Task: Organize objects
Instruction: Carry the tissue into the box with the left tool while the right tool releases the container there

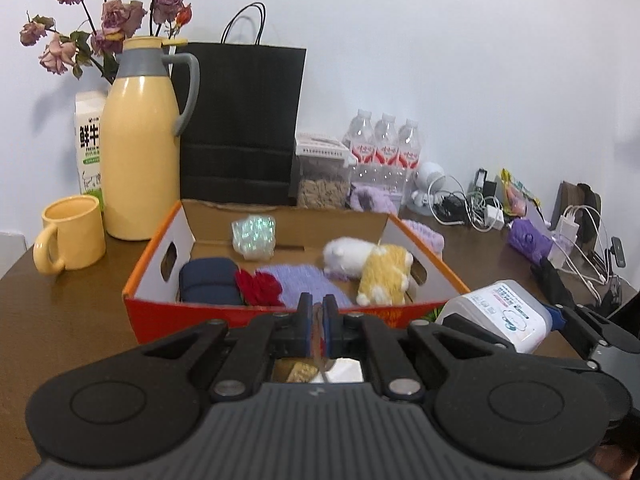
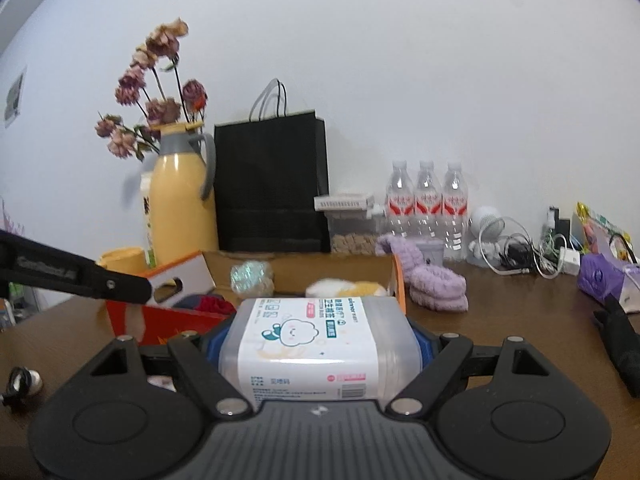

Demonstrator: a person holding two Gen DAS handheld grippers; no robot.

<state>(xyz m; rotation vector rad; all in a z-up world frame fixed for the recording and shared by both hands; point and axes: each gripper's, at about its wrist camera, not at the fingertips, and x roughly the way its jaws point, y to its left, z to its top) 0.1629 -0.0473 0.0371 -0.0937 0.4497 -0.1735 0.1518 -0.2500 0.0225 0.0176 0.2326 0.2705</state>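
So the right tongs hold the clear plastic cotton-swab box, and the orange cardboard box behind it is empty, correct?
Not empty. The left wrist view shows the orange cardboard box holding plush toys, among them a yellow one. The right tongs do hold the clear plastic cotton-swab box.

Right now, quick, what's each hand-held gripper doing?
Left hand-held gripper: closed on a thin brownish strip; what it is cannot be told.
Right hand-held gripper: closed on the clear plastic cotton swab box.

Box (image 1: 256,312) open above; flask (image 1: 140,152), bag (image 1: 240,120) block far side.
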